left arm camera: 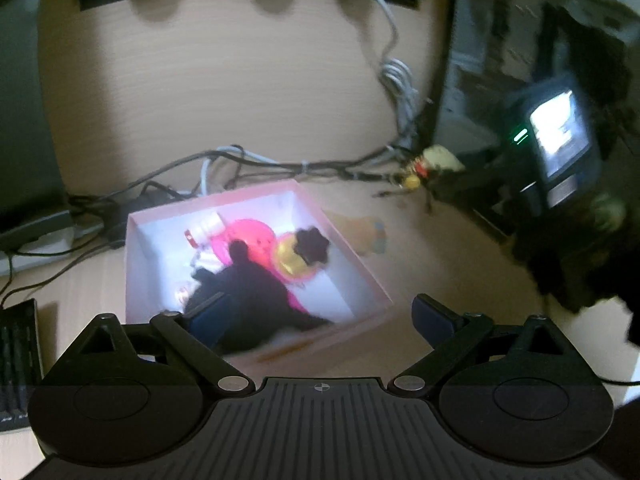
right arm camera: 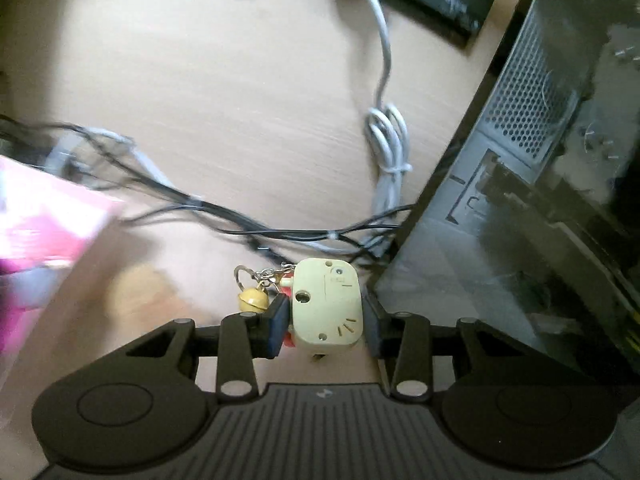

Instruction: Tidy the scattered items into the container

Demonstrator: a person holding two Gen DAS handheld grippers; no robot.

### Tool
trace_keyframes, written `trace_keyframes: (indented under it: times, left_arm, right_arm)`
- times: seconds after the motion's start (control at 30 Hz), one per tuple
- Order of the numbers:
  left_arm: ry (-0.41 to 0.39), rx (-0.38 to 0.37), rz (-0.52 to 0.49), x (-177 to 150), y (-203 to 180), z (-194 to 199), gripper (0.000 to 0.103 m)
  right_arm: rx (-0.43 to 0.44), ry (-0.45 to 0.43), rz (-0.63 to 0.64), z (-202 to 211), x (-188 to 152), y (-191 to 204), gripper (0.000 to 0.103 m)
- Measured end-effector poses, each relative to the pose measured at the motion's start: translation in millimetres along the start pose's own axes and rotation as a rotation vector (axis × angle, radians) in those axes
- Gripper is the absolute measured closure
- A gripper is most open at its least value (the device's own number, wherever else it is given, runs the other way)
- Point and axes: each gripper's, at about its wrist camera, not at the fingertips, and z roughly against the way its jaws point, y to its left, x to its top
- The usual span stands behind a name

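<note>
A pink box [left arm camera: 344,236] with a white inside sits on the desk and holds a pink round item [left arm camera: 248,236], a gold disc [left arm camera: 290,260], a black flower-shaped piece [left arm camera: 314,244] and a black cloth-like item [left arm camera: 252,296]. My left gripper [left arm camera: 316,316] is open and empty above the box's near edge. My right gripper [right arm camera: 326,322] is shut on a cream keychain toy [right arm camera: 326,306] with a yellow bell [right arm camera: 253,299], held above the desk; the toy also shows in the left wrist view [left arm camera: 438,158]. The box edge [right arm camera: 48,216] is at the right wrist view's left.
An orange-yellow item [left arm camera: 360,228] lies blurred on the desk just right of the box. Black and grey cables [right arm camera: 280,236] and a coiled white cable [right arm camera: 390,148] cross the desk. A computer case [right arm camera: 540,160] stands at right. A keyboard [left arm camera: 16,356] is at far left.
</note>
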Motion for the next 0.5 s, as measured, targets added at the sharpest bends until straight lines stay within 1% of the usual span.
trace_keyframes:
  times: [0.13,0.27,0.4,0.47,0.5]
  left_arm:
    - [0.047,0.002,-0.011,-21,-12,7,0.003]
    - [0.109,0.008,-0.006,-45,-22,11,0.003]
    - [0.144,0.034,0.029,-63,-26,19,0.003]
    - [0.152,0.047,0.060,-69,-25,24,0.003]
    - [0.157,0.056,0.077,-71,-24,26,0.003]
  right_arm:
    - [0.214,0.044,-0.031,38,-17,-2,0.064]
    - [0.367,0.095,-0.011,73,-41,16,0.064]
    - [0.511,0.172,-0.014,82,-62,36,0.064]
    - [0.587,0.175,0.004,88,-63,42,0.064]
    - [0.607,0.159,0.016,93,-63,44,0.064]
